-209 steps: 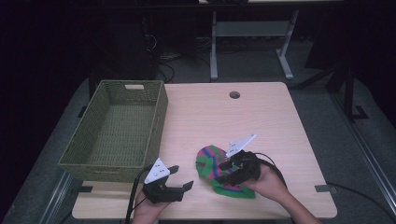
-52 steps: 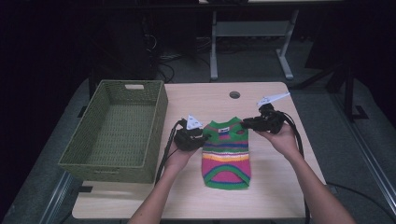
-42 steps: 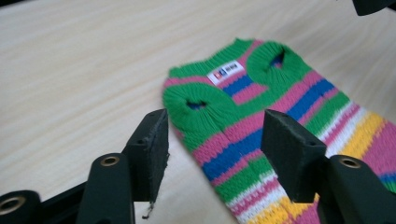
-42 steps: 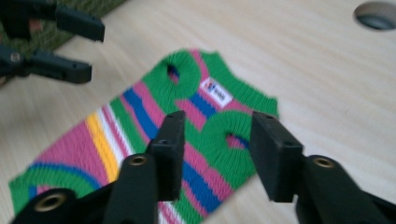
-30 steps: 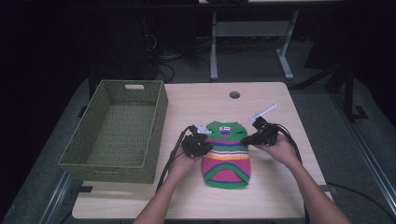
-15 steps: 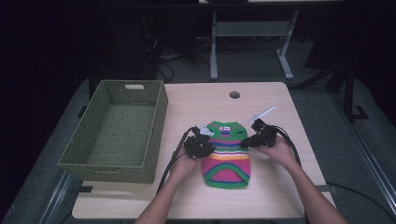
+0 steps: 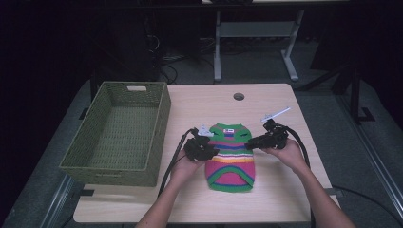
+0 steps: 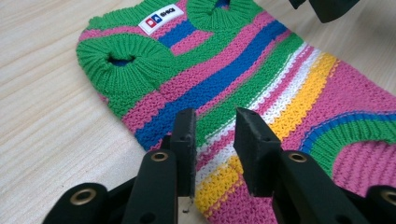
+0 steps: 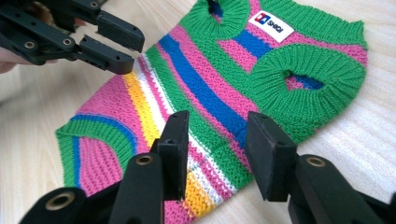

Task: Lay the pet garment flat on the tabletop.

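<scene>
Table point(image 7: 266, 99), light wood. Basket point(image 7: 157, 118), green wicker, at left side. Sweater point(image 7: 231, 156), small, striped knit, flat at near centre, white label point(image 8: 160, 18) at far end. Left gripper point(image 7: 210, 151) at sweater's left edge, jaws parted. Right gripper point(image 7: 251, 141) at its right edge, jaws parted.

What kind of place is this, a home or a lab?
Probably a lab or recording studio: a bare desk with a cable hole, dark surroundings with cables on the floor, and a handheld claw at a sweater.
</scene>
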A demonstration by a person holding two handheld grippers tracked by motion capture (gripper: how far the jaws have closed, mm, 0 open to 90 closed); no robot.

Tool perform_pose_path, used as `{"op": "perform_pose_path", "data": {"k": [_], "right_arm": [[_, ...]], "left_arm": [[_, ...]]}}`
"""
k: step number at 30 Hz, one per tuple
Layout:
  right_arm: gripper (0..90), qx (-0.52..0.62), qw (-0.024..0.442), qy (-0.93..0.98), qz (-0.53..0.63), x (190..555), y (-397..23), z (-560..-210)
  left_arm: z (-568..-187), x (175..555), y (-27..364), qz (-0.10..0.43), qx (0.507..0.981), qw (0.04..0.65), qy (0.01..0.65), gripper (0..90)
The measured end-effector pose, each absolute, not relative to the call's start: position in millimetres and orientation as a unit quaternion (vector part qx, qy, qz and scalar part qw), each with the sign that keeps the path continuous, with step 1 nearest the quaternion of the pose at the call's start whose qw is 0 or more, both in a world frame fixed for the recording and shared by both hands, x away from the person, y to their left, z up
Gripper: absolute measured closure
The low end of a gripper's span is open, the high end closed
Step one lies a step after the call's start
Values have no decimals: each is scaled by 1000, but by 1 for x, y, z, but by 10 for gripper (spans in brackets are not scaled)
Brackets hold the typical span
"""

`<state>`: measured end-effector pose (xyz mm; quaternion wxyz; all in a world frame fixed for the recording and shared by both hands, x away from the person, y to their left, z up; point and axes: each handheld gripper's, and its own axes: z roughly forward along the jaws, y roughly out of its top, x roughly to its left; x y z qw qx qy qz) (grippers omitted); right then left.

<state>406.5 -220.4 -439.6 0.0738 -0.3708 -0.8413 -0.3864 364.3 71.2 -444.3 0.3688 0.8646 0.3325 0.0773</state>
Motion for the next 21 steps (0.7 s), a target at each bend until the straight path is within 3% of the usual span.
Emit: {"op": "perform_pose_path", "data": {"k": [21], "right_arm": [[475,-354,95,-831,-419,394,-245,-434]], "left_arm": [[-429,355,92,55,846,408,338,546]]}}
